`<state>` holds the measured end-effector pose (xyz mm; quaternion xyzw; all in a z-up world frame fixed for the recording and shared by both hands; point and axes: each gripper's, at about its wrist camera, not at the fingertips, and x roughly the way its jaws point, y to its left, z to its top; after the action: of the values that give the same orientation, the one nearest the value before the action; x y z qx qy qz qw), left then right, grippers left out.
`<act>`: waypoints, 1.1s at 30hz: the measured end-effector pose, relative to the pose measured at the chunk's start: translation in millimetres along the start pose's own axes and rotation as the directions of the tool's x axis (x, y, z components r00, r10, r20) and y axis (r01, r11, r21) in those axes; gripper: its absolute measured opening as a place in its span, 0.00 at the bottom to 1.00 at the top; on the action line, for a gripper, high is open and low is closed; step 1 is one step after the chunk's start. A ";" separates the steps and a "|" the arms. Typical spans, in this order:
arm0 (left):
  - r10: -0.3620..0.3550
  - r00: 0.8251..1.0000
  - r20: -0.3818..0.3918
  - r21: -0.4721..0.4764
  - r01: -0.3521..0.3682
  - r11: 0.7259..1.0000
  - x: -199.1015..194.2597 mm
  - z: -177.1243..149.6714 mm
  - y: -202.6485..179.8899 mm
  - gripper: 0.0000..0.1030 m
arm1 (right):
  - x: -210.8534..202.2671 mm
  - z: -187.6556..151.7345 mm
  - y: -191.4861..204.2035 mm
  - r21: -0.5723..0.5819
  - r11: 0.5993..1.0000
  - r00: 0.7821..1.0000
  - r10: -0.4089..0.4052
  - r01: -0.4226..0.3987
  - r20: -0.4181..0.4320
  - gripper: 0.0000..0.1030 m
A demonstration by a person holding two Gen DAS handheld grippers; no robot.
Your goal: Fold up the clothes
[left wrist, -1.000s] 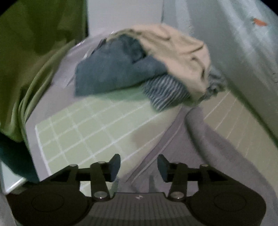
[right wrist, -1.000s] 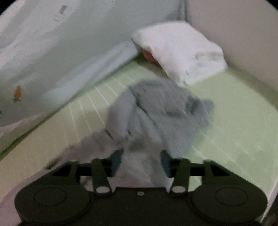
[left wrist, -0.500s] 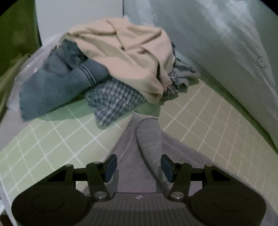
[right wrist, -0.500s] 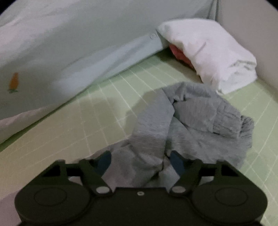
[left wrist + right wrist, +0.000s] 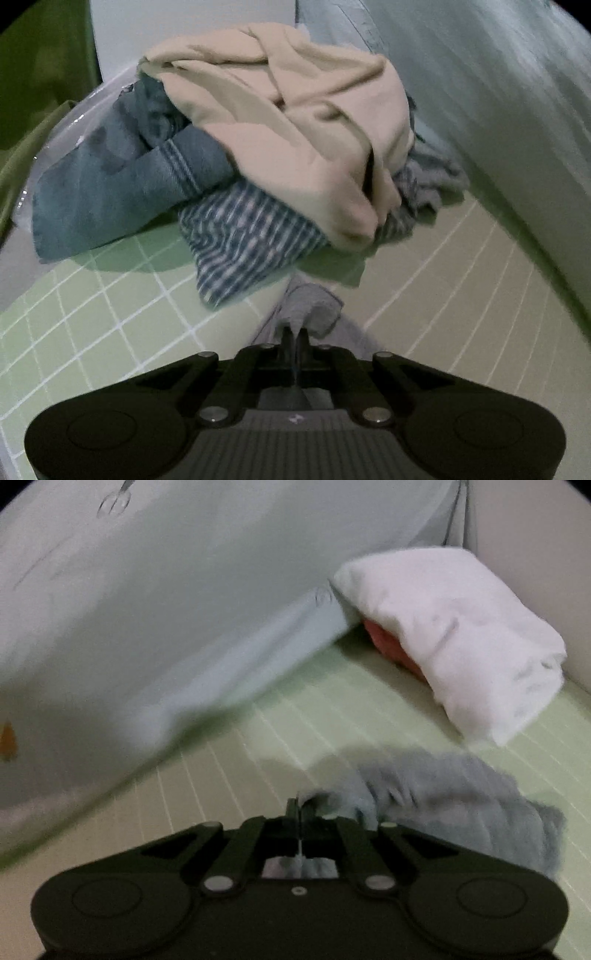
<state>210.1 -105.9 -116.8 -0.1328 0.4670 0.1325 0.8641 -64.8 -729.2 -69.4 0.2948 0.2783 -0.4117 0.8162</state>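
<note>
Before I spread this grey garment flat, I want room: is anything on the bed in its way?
Ahead of the left gripper, the clothes pile sits close beyond the grey garment. Ahead of the right gripper, the white pillow lies farther back; green sheet lies between.

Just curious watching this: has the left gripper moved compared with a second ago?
Yes. The left gripper moved closer to the clothes pile and shut on the grey garment.

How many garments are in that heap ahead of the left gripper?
3 visible: beige cloth on top, blue-grey towel-like cloth at left, blue checked fabric underneath in front. More may be hidden.
</note>
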 end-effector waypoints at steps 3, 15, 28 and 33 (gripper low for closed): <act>-0.041 0.997 0.064 -0.047 0.044 0.998 -6.3 8.8 2.3 0.13 | 12.3 12.1 -4.0 0.125 0.992 0.999 0.032 -0.034 0.018 0.28; -0.016 1.000 0.019 0.010 0.016 1.000 -34.6 -28.8 41.1 0.70 | -36.7 -60.3 2.9 -0.123 0.991 0.997 -0.050 0.044 -0.051 0.75; -0.008 1.000 -0.012 0.092 0.009 0.996 -65.7 -103.7 78.2 0.59 | -95.7 -131.3 10.9 -0.233 0.972 0.990 -0.010 -0.024 -0.142 0.76; -0.126 0.991 -0.052 0.031 0.128 0.991 -70.7 -112.1 97.2 0.27 | -112.7 -142.6 13.6 -0.281 0.960 0.989 -0.018 -0.024 -0.145 0.75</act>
<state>51.9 -62.6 -126.8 -0.1510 0.4812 0.0659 0.8610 -140.6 -564.1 -83.1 0.2055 0.3926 -0.3441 0.8278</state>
